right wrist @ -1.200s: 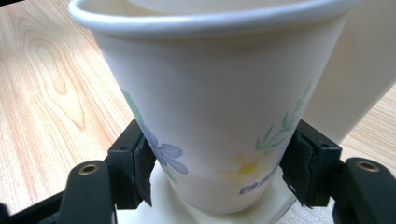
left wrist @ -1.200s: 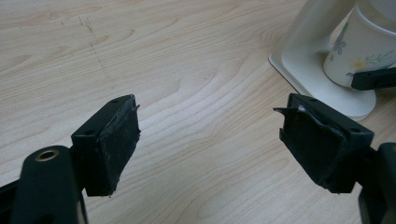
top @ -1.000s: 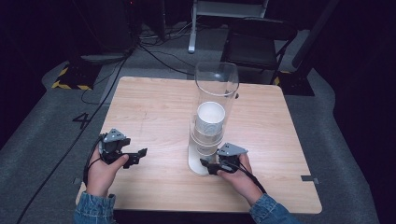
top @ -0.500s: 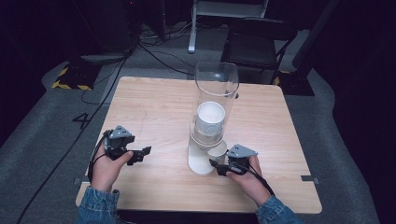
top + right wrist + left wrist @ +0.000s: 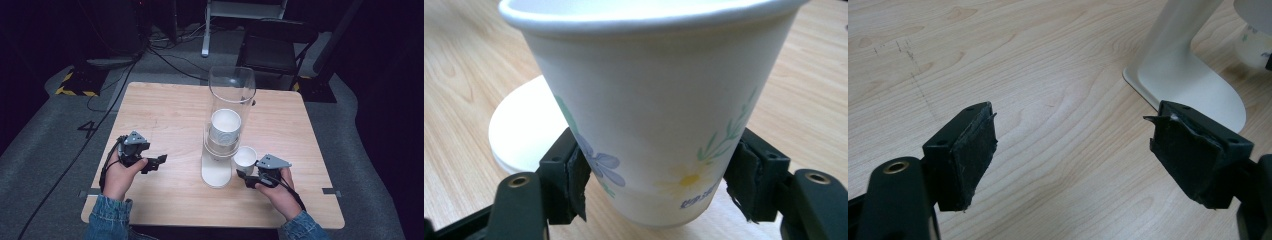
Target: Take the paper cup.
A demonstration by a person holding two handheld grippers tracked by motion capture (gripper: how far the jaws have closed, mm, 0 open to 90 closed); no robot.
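Note:
A white paper cup (image 5: 245, 157) with a flower print (image 5: 649, 100) stands upright between the jaws of my right gripper (image 5: 246, 179) (image 5: 656, 185). The gripper is shut on the cup's lower wall, just right of the dispenser's white base (image 5: 216, 175) (image 5: 519, 135). The dispenser is a tall clear tube (image 5: 231, 95) with a stack of cups (image 5: 225, 127) inside. My left gripper (image 5: 159, 162) (image 5: 1073, 150) is open over bare wood to the left of the base (image 5: 1188, 75), nothing between its pads.
The wooden table (image 5: 165, 110) has bare room on its left half and behind the dispenser. A black folding chair (image 5: 277, 42) and cables on the grey floor lie beyond the far edge. Both hands rest near the front edge.
The right gripper has drawn back from under the dispenser toward the right, and a cup now stands in its jaws beside the base. The left gripper shifted slightly toward the front edge.

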